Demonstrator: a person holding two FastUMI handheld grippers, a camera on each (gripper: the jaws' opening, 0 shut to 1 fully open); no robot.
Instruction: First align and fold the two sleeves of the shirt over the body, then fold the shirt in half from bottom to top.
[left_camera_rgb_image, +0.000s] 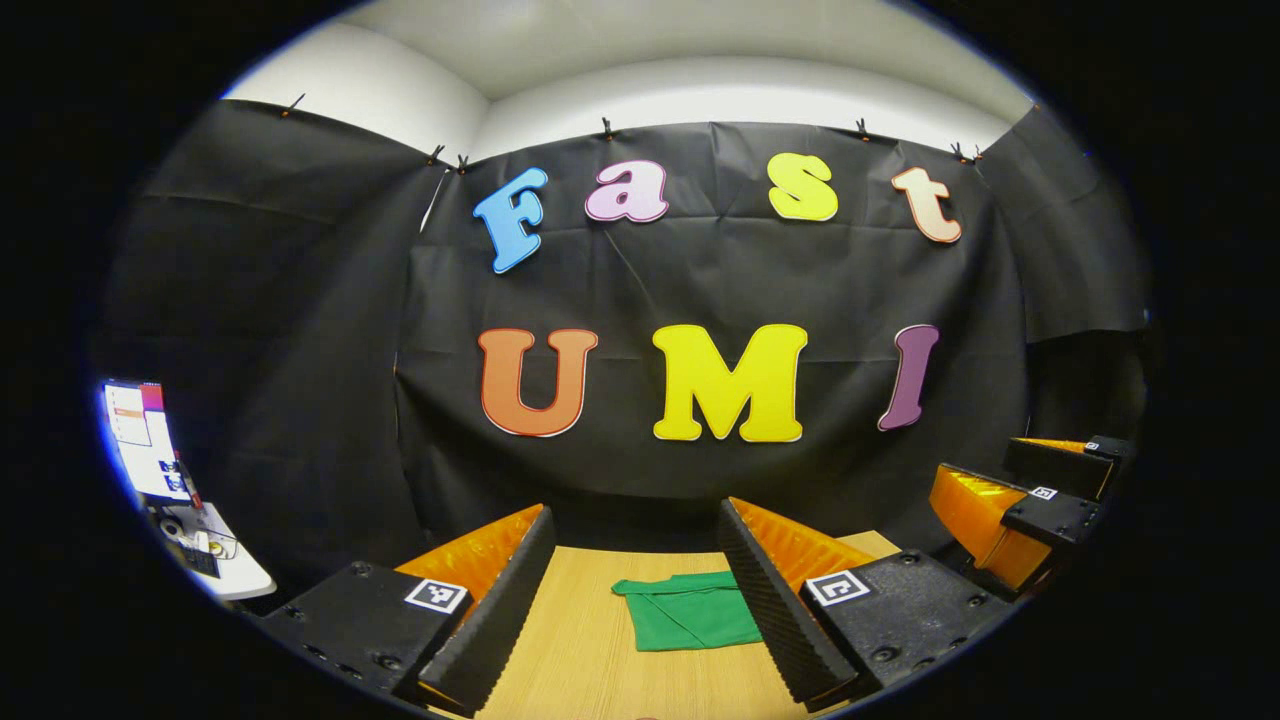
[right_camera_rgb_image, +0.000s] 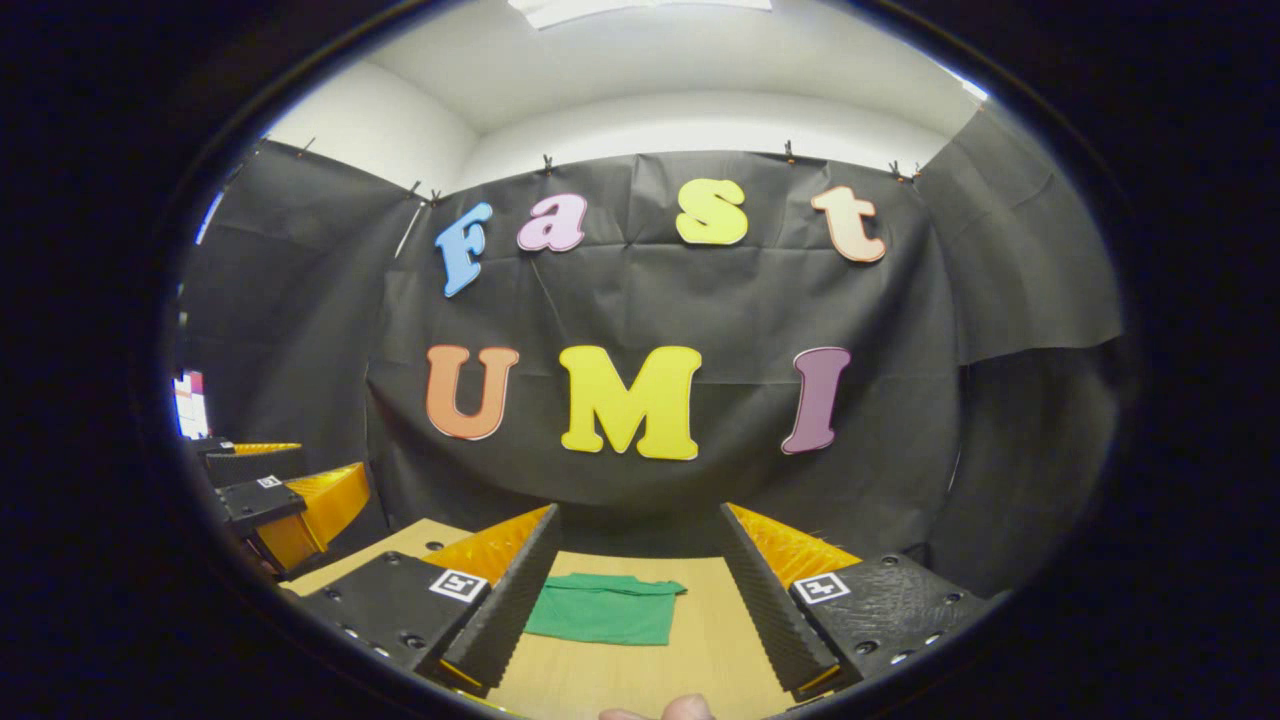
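1. In the left gripper view, the left gripper (left_camera_rgb_image: 635, 600) is seen at the bottom, raised above a light wooden table (left_camera_rgb_image: 580, 650). Its two fingers are spread wide, and nothing is held between them.

2. A green shirt (left_camera_rgb_image: 690, 610) is seen lying on the table ahead of the left gripper, in the gap between the two fingers. It is folded into a compact, roughly rectangular bundle. Its right edge is hidden behind the right-hand finger (left_camera_rgb_image: 770, 600).

3. At the right edge of the same view, the right gripper (left_camera_rgb_image: 1030, 500) is seen farther off, level with the table's far edge. How far its jaws are parted cannot be told from this angle.

4. In the right gripper view, the right gripper (right_camera_rgb_image: 635, 600) is seen at the bottom, also raised above the table (right_camera_rgb_image: 700, 640). Its fingers are spread wide and nothing is gripped.

5. The shirt (right_camera_rgb_image: 605, 610) is seen here flat on the table, towards the left side of the gap, with its left edge hidden behind the left-hand finger (right_camera_rgb_image: 510, 600). Neither gripper is touching it.

6. At the left edge of the right gripper view, the left gripper (right_camera_rgb_image: 270, 500) is seen farther off.

7. A lit screen (left_camera_rgb_image: 145, 440) is seen at the far left of the left gripper view, above a small white surface (left_camera_rgb_image: 230, 570).

8. Part of a hand (right_camera_rgb_image: 660, 710) is seen at the very bottom of the right gripper view.
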